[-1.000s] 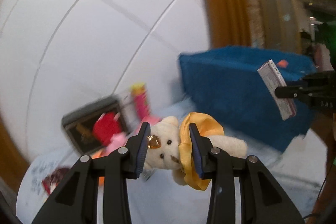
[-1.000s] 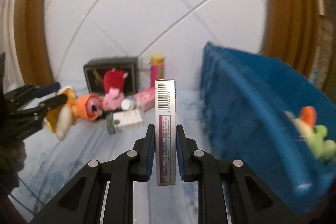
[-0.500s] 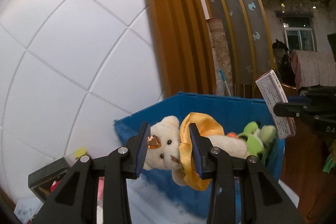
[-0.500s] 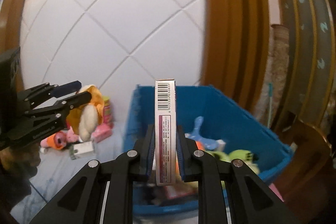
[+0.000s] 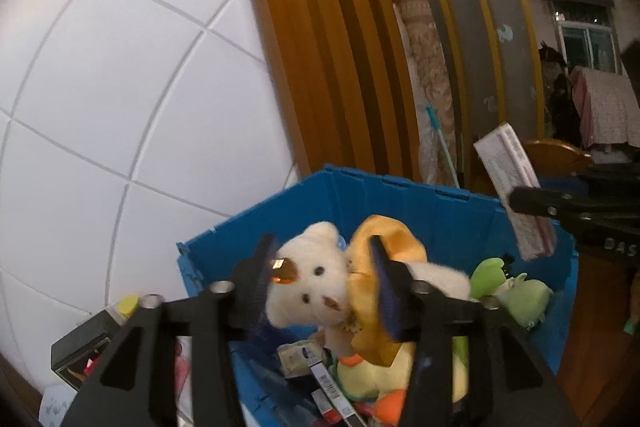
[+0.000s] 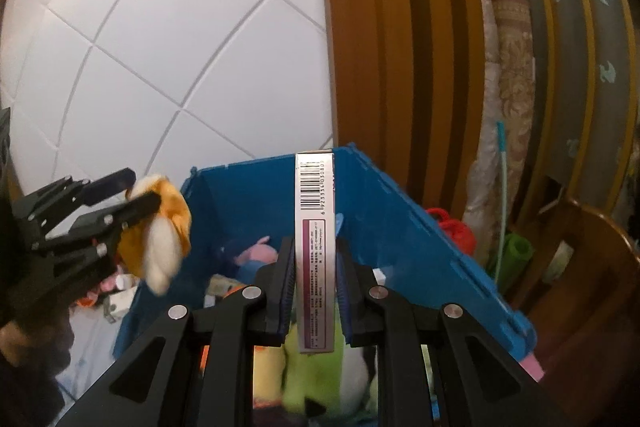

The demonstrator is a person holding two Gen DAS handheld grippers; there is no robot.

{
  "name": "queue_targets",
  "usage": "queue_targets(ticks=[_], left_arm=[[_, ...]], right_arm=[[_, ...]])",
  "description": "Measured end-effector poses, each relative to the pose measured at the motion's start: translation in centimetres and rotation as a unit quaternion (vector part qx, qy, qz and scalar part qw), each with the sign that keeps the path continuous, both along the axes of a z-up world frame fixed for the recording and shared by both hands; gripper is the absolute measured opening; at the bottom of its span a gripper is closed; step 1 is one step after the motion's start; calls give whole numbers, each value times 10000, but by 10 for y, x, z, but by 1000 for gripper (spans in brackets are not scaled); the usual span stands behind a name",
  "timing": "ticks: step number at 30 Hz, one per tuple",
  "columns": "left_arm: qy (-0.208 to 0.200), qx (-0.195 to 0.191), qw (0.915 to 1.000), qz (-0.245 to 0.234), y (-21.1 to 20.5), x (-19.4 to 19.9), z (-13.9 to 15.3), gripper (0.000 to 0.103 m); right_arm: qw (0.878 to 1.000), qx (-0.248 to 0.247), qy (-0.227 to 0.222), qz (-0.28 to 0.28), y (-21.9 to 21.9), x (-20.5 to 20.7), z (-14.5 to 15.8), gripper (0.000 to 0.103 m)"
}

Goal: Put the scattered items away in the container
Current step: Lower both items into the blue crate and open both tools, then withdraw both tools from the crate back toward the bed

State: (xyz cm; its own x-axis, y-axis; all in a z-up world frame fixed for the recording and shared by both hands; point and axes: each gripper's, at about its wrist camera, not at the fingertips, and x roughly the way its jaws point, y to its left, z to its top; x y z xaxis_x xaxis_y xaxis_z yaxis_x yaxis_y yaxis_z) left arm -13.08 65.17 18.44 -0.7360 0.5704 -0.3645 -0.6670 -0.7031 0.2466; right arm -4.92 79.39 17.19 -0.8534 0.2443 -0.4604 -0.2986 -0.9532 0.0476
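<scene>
My left gripper (image 5: 322, 259) is shut on a white teddy bear with an orange scarf (image 5: 316, 279) and holds it above the open blue bin (image 5: 400, 195). It also shows in the right wrist view (image 6: 136, 195) at the left, over the bin's near left corner. My right gripper (image 6: 314, 259) is shut on a slim white and purple box with a barcode (image 6: 314, 211), held upright above the bin (image 6: 384, 211). That box (image 5: 516, 195) and gripper show at the right in the left wrist view. The bin holds several plush toys, among them a green one (image 5: 516, 291).
A dark box (image 5: 84, 347) and a yellow-capped tube (image 5: 128, 305) stand on the floor left of the bin, with small items (image 6: 116, 283) beside it. A white tiled wall and wooden slats are behind. A rolled rug (image 6: 512, 99) and a wooden chair (image 6: 580, 267) stand at the right.
Both grippers have risen and moved over the blue bin with their loads. The view now looks down into the bin. The left gripper's jaws look wider apart around the bear.
</scene>
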Motion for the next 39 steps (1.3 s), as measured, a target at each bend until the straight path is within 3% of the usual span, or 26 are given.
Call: queue_targets(ticks=[1,2,3,4,9,17,24,29,39], left_arm=[[151,-17,9997,164,3,1,2,91],[267,18,9993,279,4,3,4,102],[332,79,9989,332,2,5,6,103],[375,143,9985,362,-1,7,9,103],[483,275,9972,502,-14,19,21,103],[502,510,9956,600,-40,45,25,103],[552,554,9934,835,-72,69,12,103],[406,648,9913,1071,-97,74,0,103],[293,686,9861,1486,-161,81,-21,103]], right_arm=[[10000,0,-21,-7,3,-5,1,27],[10000,-23,-14,-6,5,-8,2,33],[10000,-9,63,-21,5,-6,5,47],[9998,27,169,-44,3,-3,9,53],[9984,154,538,-8,-13,23,21,54],[9951,40,977,163,-41,78,21,66],[9939,108,1001,448,-70,111,10,68],[9923,169,1017,685,-93,126,-1,79],[9904,359,972,916,-147,150,-19,82]])
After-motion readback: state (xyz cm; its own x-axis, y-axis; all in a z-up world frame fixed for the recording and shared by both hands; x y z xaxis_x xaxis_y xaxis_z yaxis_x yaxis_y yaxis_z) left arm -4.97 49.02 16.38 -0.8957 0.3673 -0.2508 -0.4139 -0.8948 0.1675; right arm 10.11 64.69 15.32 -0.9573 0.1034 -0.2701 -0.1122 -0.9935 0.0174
